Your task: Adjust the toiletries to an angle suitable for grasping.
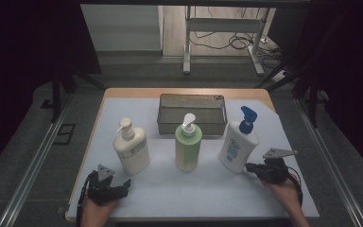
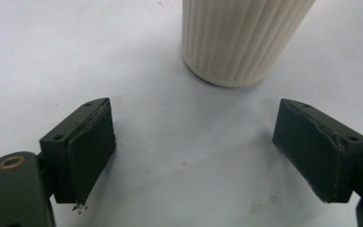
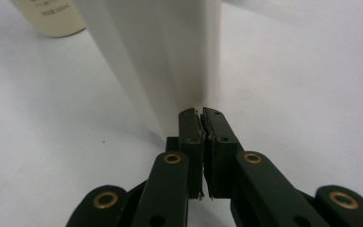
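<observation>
Three pump bottles stand in a row on the white mat: a cream one (image 1: pixel 132 149) at the left, a green one (image 1: pixel 188 145) in the middle, and a white one with a blue pump (image 1: pixel 238 144) at the right. My left gripper (image 1: pixel 118 186) rests near the front edge, just in front of the cream bottle (image 2: pixel 238 38), jaws wide open with nothing between them (image 2: pixel 194 156). My right gripper (image 1: pixel 248 167) sits low by the base of the white bottle (image 3: pixel 170 61), with its jaws pressed together (image 3: pixel 202 113) and its tips close to the bottle's bottom corner.
A grey wire mesh basket (image 1: pixel 192 113) stands behind the green bottle at the back of the mat. The wooden table edge (image 1: pixel 184 92) runs behind it. Bare mat lies in front of the bottles between my hands.
</observation>
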Action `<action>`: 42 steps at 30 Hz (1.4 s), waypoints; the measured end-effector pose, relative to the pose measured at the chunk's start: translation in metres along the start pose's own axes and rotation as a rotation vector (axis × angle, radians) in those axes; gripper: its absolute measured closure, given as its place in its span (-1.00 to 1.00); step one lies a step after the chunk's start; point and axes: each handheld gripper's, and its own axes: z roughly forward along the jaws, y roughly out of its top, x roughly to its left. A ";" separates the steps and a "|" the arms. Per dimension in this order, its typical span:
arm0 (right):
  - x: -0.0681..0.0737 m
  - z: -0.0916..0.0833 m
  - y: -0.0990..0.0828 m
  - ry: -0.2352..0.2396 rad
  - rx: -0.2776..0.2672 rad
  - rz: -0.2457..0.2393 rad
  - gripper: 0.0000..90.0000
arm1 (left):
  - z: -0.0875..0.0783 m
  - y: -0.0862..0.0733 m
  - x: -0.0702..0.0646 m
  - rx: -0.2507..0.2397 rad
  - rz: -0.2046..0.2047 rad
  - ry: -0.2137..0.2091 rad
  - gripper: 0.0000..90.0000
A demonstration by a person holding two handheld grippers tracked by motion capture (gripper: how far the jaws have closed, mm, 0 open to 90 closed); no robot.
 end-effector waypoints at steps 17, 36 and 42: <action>0.008 -0.007 -0.004 -0.051 0.008 0.002 0.28 | 0.000 0.000 0.000 -0.001 0.001 0.000 -0.70; 0.020 -0.023 -0.007 -0.063 -0.008 -0.004 -0.37 | 0.000 0.000 0.000 -0.002 0.000 0.000 -0.70; 0.025 -0.028 0.000 -0.065 -0.019 -0.017 -0.41 | 0.000 0.000 0.000 -0.002 0.000 0.000 -0.70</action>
